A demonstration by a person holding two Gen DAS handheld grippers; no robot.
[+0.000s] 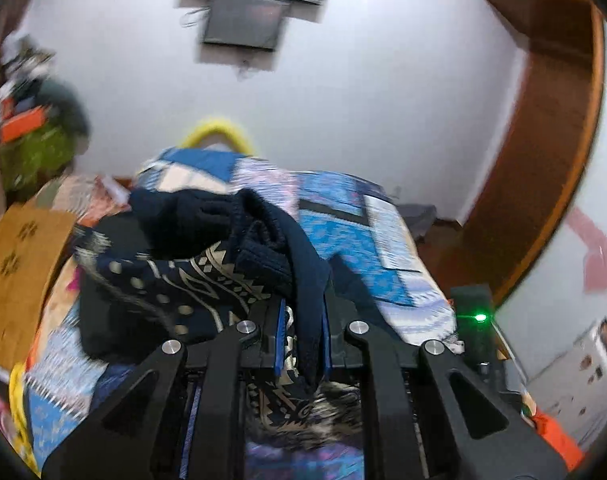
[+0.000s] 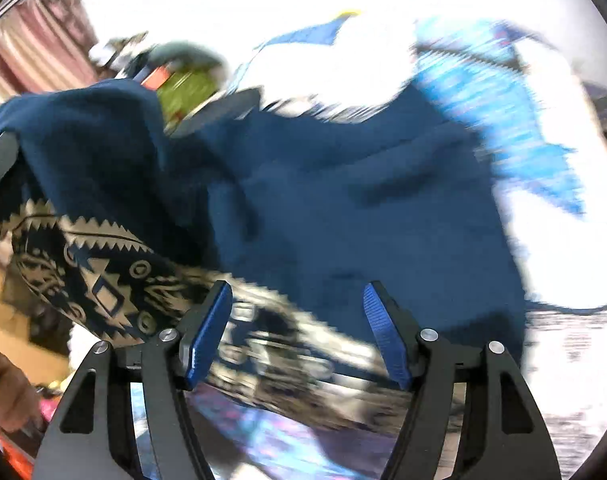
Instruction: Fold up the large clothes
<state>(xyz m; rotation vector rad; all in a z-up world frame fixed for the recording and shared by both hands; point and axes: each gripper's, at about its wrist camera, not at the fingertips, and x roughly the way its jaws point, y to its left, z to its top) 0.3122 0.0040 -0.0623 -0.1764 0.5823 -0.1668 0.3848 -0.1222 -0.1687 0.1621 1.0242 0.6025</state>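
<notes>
Two grippers over one bed (image 1: 387,240), covered in a blue, white and purple patchwork quilt, flat-woven look, blurred in both views. On it lies the navy garment (image 2: 343,208), large, soft, fleecy or knit, with a cream geometric band (image 2: 103,280) across one part; it sits bunched in a heap, not spread.

Left gripper (image 1: 302,344): fingers closed on a fold of the navy cloth, which runs up between the blue pads and drapes forward onto the heap. Cloth looks lifted at that pinch.

Right gripper (image 2: 299,332): fingers spread apart, nothing pinched; garment lies directly ahead and below, patterned band passing under the left finger (image 2: 207,336), plain navy beyond. No clear long axis, the piece is too crumpled; the band runs diagonally from upper left to lower right in the right wrist view.

Judgement: left hand already has an edge, so the right is the free one and near enough to take a second edge straight ahead.

Cardboard piece (image 1: 19,264) at the bed's left, brown, stiff, with punched star marks. Hand (image 2: 3,392) partly seen at lower left of the right wrist view.
</notes>
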